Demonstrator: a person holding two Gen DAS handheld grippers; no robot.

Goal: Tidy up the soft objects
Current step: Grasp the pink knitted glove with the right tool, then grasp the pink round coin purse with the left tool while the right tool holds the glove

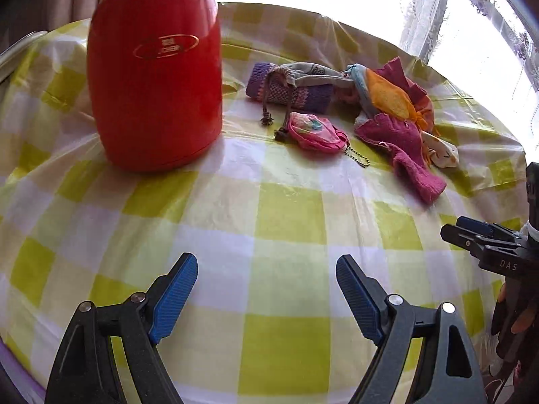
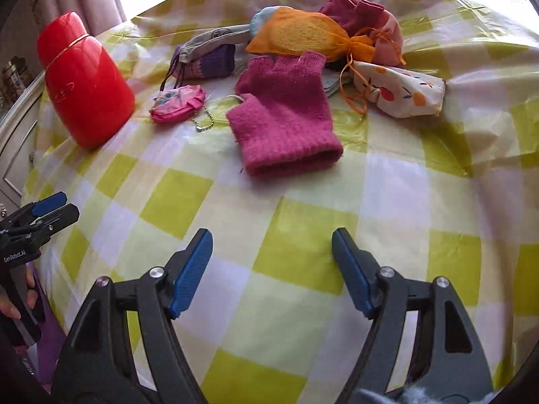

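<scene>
A heap of soft things lies at the far side of the checked tablecloth (image 1: 269,222): a magenta knit glove (image 2: 286,114) (image 1: 401,148), a pink coin purse (image 2: 178,102) (image 1: 315,131) with a bead chain, a purple knit piece (image 1: 289,92) under a grey drawstring pouch (image 1: 310,72), an orange mesh sachet (image 2: 303,35) (image 1: 390,96), and a white fruit-print pouch (image 2: 401,91). My left gripper (image 1: 266,266) is open and empty, well short of the heap. My right gripper (image 2: 271,240) is open and empty, just in front of the glove.
A tall red thermos (image 1: 155,67) (image 2: 86,80) stands at the left of the table. The table edge curves down at the right under a bright window with a lace curtain (image 1: 434,10). Each gripper shows at the side of the other's view.
</scene>
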